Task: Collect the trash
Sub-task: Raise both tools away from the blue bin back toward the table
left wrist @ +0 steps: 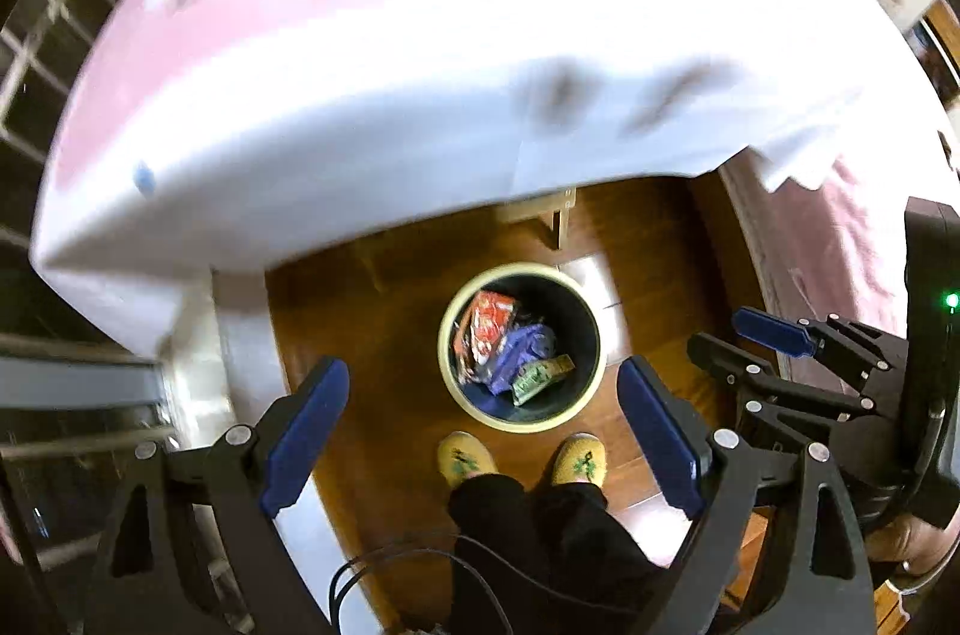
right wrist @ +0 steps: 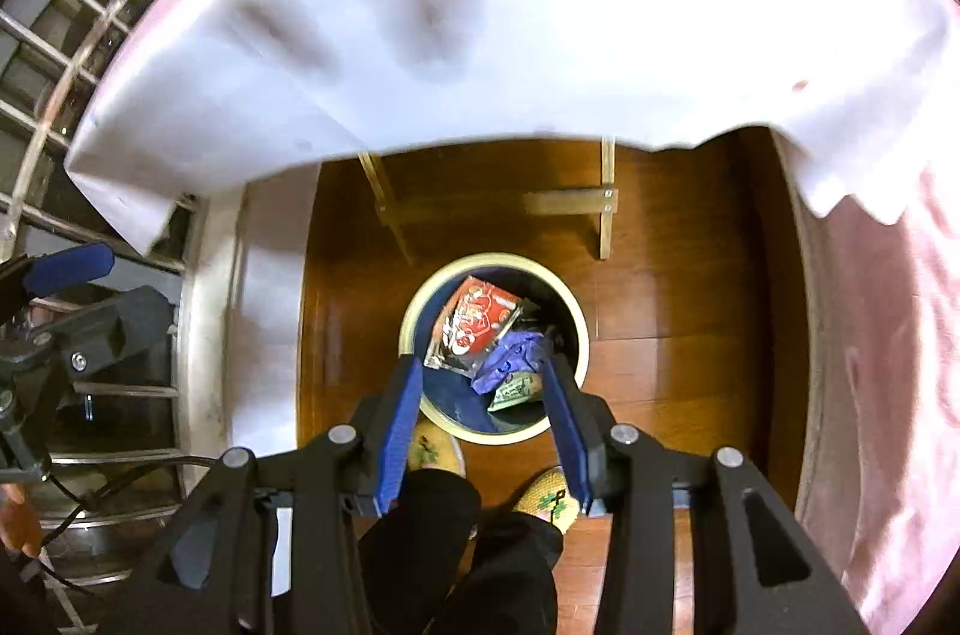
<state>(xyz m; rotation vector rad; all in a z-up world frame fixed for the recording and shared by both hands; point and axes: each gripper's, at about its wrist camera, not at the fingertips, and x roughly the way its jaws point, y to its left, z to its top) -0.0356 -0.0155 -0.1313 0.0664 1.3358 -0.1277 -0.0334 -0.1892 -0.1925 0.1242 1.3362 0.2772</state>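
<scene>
1. Trash sits in one round bin (left wrist: 521,347) on the wooden floor (left wrist: 384,323), straight below both of my cameras; the bin has a pale rim and a dark inside.
2. In it I count three pieces that I can tell apart: one red and white wrapper (right wrist: 474,329), one crumpled purple piece (right wrist: 510,362) and one green packet (right wrist: 510,392). They lie touching one another, the red one farthest from me, the green one nearest. Whether more lies under them I cannot tell.
3. I see two tongs. My left tongs (left wrist: 483,431) stand released, blue pads spread wide, with nothing between them; the bin shows in the gap, far below.
4. My right tongs (right wrist: 480,425) are partly apart and grasp nothing; through the gap I see only the bin's near rim and a slipper. They also show at the right edge of the left view, and the left tongs show at the left edge of the right view.
5. Two yellow slippers (left wrist: 465,458) with a green pattern stand side by side just beside the bin's near rim, with dark trouser legs (left wrist: 540,527) above them.
6. One counter with a white cloth (left wrist: 420,95) fills the upper half of both views, blurred. The things on its far part are too smeared to count.
7. One light wooden frame (right wrist: 564,203) stands under it, beyond the bin.
</scene>
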